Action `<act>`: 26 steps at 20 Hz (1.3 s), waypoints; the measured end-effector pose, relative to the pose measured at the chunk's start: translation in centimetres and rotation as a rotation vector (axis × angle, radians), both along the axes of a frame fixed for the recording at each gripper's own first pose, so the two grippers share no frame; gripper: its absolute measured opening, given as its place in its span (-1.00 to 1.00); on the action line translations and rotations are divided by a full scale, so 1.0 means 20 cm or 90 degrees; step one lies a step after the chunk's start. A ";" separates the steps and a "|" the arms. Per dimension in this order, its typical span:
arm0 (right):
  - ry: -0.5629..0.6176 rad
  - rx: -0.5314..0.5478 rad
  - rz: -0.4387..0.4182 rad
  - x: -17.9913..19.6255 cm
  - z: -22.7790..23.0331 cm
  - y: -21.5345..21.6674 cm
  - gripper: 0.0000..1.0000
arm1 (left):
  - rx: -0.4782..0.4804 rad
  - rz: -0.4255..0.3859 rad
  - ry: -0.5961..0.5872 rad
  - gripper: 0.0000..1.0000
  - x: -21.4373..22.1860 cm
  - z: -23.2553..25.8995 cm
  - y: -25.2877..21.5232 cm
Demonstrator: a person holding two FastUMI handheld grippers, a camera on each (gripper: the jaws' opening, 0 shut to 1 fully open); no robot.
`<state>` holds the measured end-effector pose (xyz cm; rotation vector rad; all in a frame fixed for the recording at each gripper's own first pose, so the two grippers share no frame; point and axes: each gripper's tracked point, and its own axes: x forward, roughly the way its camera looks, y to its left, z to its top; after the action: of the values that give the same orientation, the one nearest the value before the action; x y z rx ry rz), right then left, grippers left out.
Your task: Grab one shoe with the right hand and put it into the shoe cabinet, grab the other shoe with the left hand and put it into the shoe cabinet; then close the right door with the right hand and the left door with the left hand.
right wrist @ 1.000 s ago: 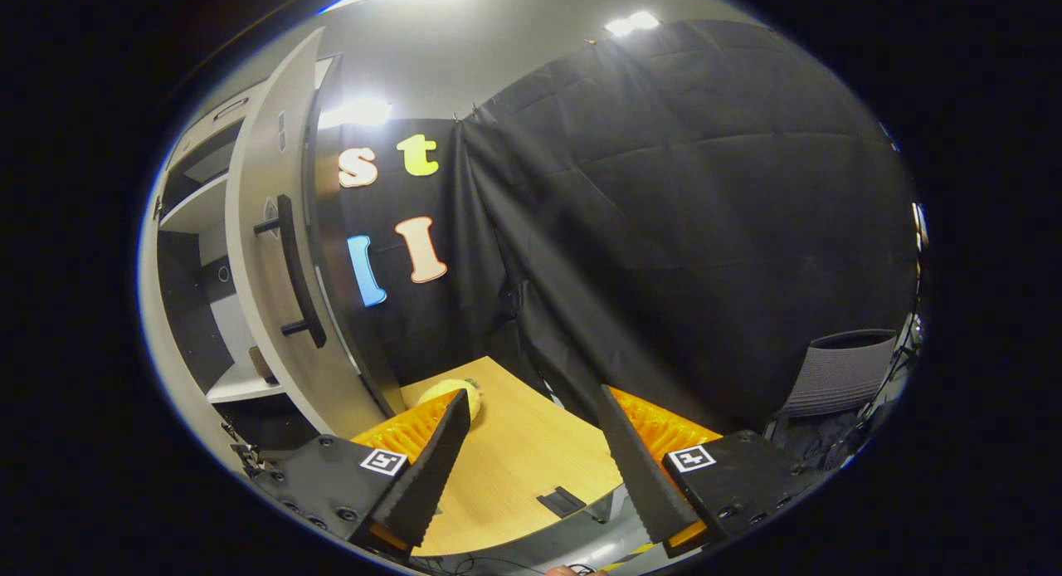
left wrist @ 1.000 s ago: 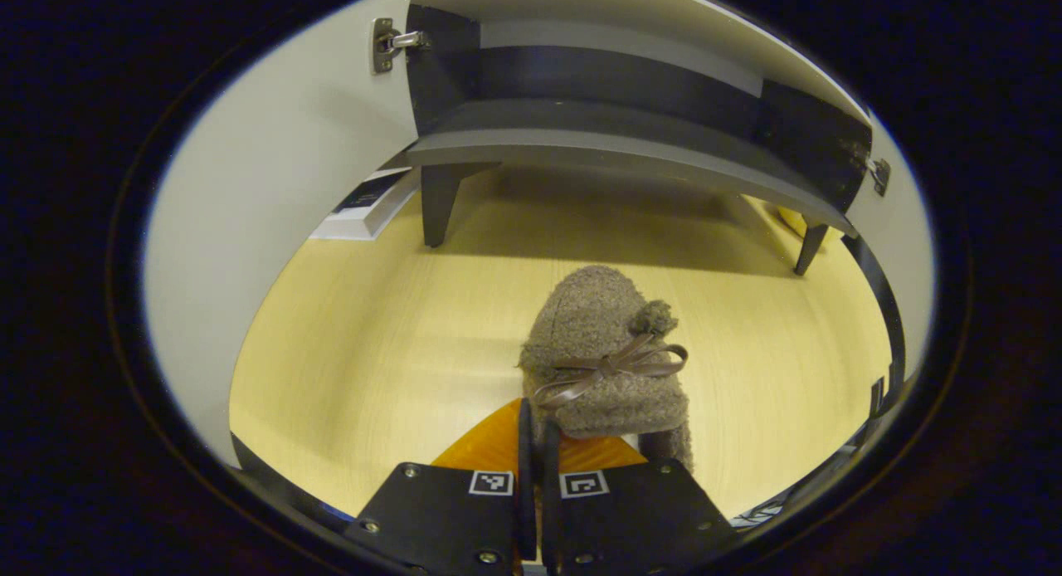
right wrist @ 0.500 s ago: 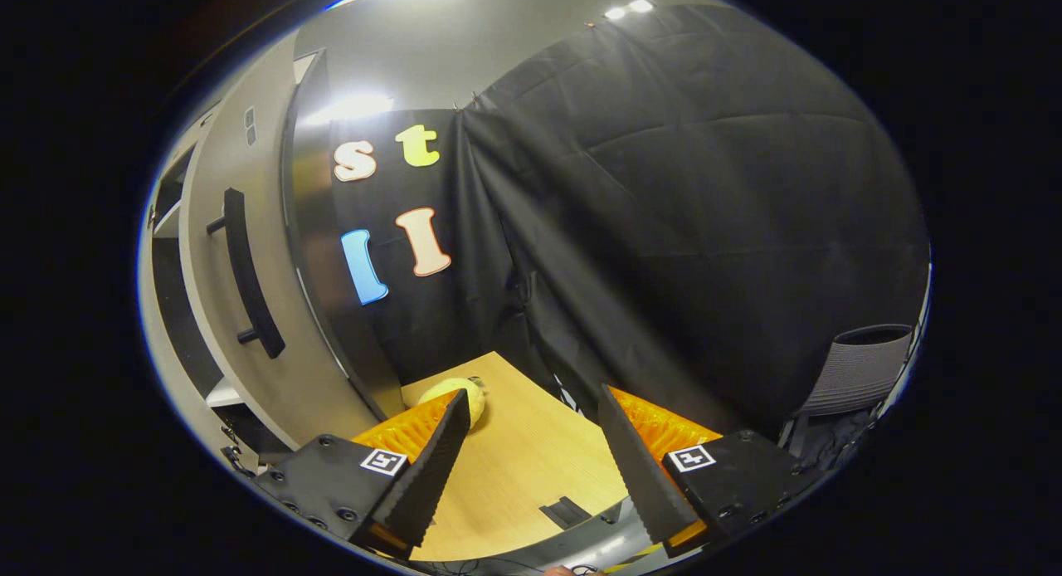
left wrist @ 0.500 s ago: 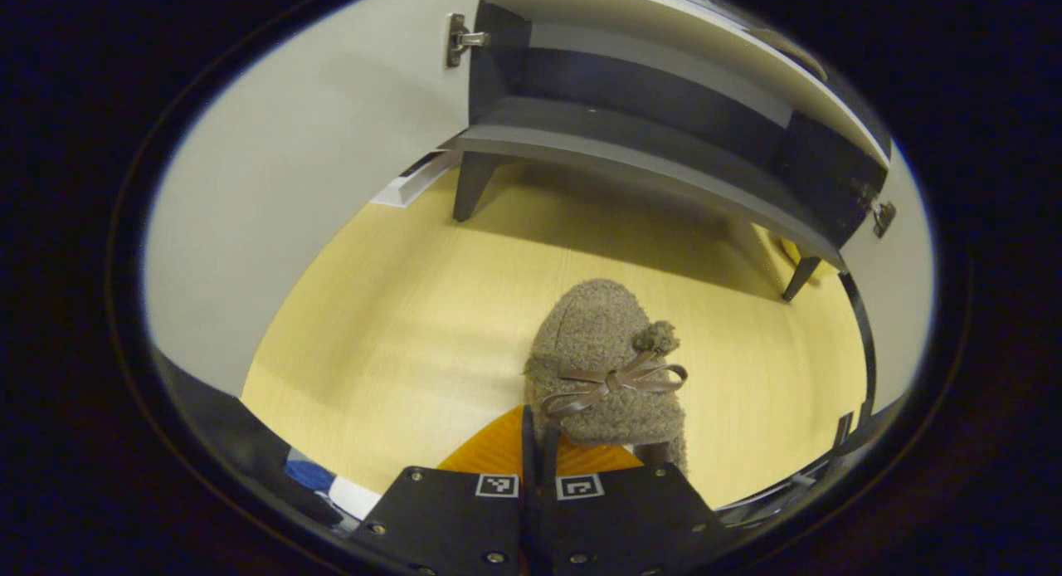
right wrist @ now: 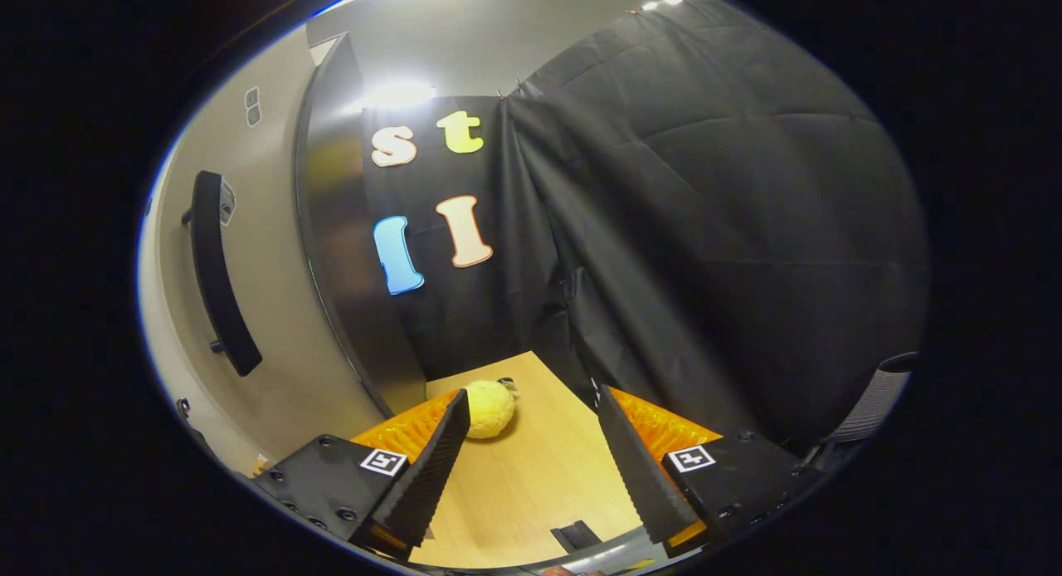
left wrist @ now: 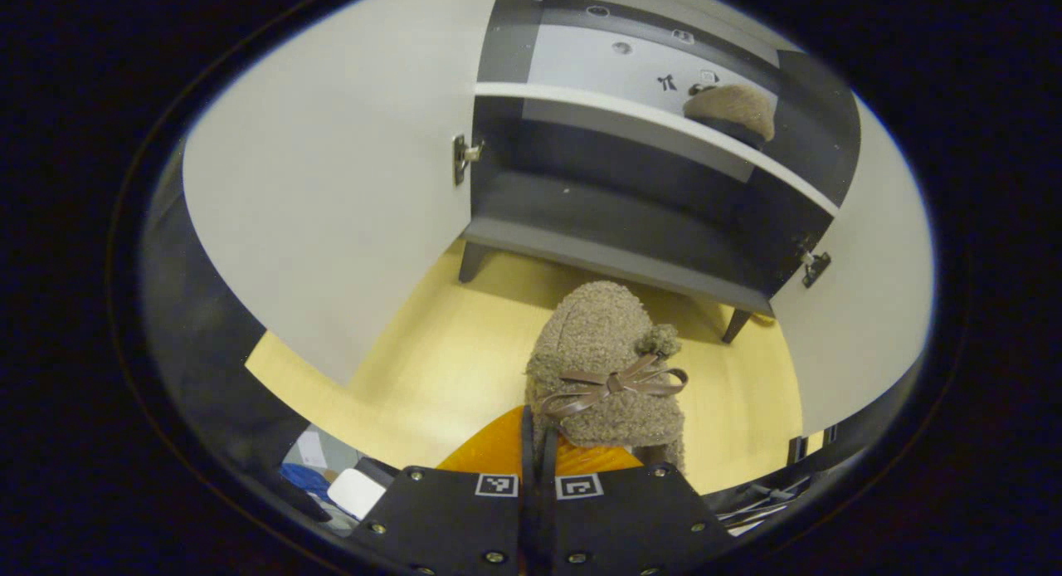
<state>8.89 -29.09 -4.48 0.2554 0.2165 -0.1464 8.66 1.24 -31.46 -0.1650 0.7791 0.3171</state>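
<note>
Now our left gripper [left wrist: 538,443] pinches the fuzzy shoe [left wrist: 604,368] tight before the open shoe cabinet [left wrist: 630,227], its mate [left wrist: 730,111] shelved inside, while our right gripper [right wrist: 531,451] gapes empty.

A yellow ball [right wrist: 489,408] lies on the floor [right wrist: 531,485].

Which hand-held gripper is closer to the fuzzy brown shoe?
Left. The left hand-held gripper is shut on the brown shoe. The right hand-held gripper hangs open beside the cabinet door.
</note>
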 end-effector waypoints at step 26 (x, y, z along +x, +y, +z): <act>-0.050 -0.002 -0.040 0.01 0.02 -0.15 0.96 | 0.122 0.022 -0.289 -0.98 1.19 0.91 0.33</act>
<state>9.16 -32.01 -3.99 0.2649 0.1305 -0.1991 32.40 7.85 -13.26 -0.0653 0.2940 0.3687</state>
